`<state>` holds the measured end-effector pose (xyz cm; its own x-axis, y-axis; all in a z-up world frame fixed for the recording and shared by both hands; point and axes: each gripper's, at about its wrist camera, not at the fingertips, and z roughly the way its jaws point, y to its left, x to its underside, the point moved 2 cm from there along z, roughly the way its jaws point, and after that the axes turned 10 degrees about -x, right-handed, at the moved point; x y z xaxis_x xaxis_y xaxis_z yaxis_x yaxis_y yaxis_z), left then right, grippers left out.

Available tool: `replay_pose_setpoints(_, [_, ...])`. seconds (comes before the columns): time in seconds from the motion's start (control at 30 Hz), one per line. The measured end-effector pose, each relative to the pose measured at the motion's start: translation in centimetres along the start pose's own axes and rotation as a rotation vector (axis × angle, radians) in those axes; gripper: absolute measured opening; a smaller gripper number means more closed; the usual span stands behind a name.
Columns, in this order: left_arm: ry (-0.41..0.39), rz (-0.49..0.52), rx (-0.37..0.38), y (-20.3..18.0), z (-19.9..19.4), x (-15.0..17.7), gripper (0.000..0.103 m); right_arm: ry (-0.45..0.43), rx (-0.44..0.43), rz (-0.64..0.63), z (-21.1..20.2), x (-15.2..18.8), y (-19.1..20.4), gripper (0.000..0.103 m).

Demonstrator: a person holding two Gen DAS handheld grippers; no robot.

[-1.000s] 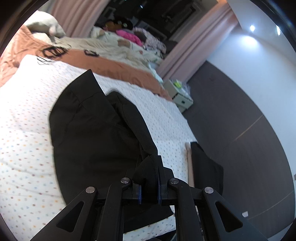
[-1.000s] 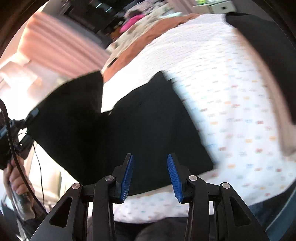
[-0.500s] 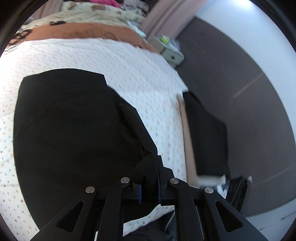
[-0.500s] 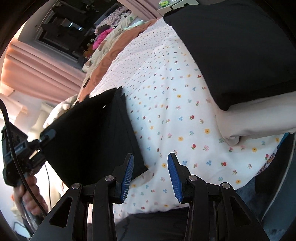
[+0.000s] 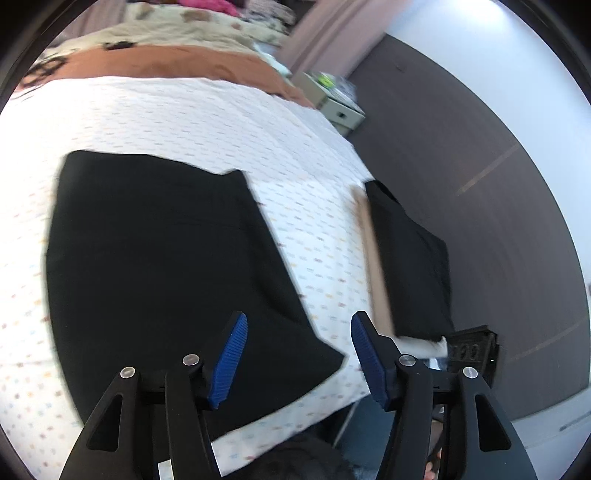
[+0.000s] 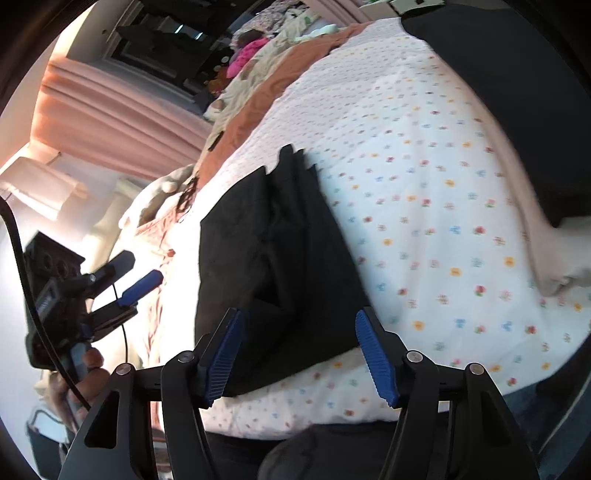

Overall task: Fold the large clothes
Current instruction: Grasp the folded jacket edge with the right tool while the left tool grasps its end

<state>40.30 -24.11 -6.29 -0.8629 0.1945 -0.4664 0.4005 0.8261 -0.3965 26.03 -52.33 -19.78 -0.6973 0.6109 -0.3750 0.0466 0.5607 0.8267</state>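
Note:
A black garment [image 5: 159, 251] lies folded flat on the white flower-dotted bedsheet [image 5: 207, 122]; it also shows in the right wrist view [image 6: 280, 251]. My left gripper [image 5: 297, 356] is open and empty, just above the garment's near right corner. My right gripper [image 6: 299, 354] is open and empty, over the garment's near edge. The left gripper [image 6: 133, 273] also shows at the left of the right wrist view, open, held by a hand.
A second folded black garment [image 5: 410, 258] lies at the bed's right edge, also in the right wrist view [image 6: 524, 96]. A brown blanket [image 5: 177, 66] and a pile of clothes [image 5: 207, 22] lie at the far end. A small bedside cabinet [image 5: 340, 110] stands by the dark wall.
My left gripper has let go of the black garment and opened; the garment now lies flat on the bed. My right gripper has opened wider and swung back over the garment.

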Motion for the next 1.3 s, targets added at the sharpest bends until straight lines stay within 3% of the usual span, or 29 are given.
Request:
replay_pose_setpoints(0.2, [-0.037,-0.128,-0.121,7.3,-2.8,1.4,0.06,0.063,-0.025,-0.017,3.4,0.2,1.5,0.066])
replay_pose_setpoints(0.33, [-0.044,-0.212,-0.176,11.1,-3.9,2.8,0.06,0.06,0.032,-0.045,5.2,0.0,1.9,0.066])
replay_pose_setpoints(0.37, [-0.042,-0.231,-0.188,12.0,-4.1,3.2,0.06,0.068,0.037,-0.033,5.8,-0.1,1.7,0.06])
replay_pose_setpoints(0.4, [-0.039,-0.248,-0.201,12.7,-4.1,3.6,0.06,0.077,0.042,-0.014,6.4,-0.2,1.2,0.042])
replay_pose_setpoints(0.43, [-0.036,-0.26,-0.21,13.3,-4.1,3.9,0.06,0.082,0.037,-0.006,6.7,-0.3,1.0,0.033])
replay_pose_setpoints(0.5, [-0.025,-0.282,-0.227,14.3,-3.9,5.0,0.06,0.094,0.037,-0.005,7.3,-0.4,0.7,0.02])
replay_pose_setpoints(0.53, [-0.02,-0.289,-0.23,15.0,-4.1,5.7,0.06,0.087,0.031,-0.012,7.3,-0.4,0.7,0.019])
replay_pose_setpoints(0.73, [0.02,-0.318,-0.225,16.8,-3.3,7.5,0.06,0.039,0.036,-0.018,6.0,-0.4,0.3,0.013])
replay_pose_setpoints(0.97, [0.059,-0.292,-0.174,15.1,-1.1,8.6,0.06,0.018,0.061,0.017,4.4,-0.5,-1.8,0.012])
replay_pose_setpoints(1.1, [0.108,-0.288,-0.104,14.1,0.6,9.2,0.042,0.025,0.064,0.037,4.1,-0.3,-2.9,0.012])
replay_pose_setpoints(1.3, [0.116,-0.283,-0.07,13.0,1.4,9.6,0.042,0.03,0.082,0.068,4.6,-0.9,-4.7,0.012])
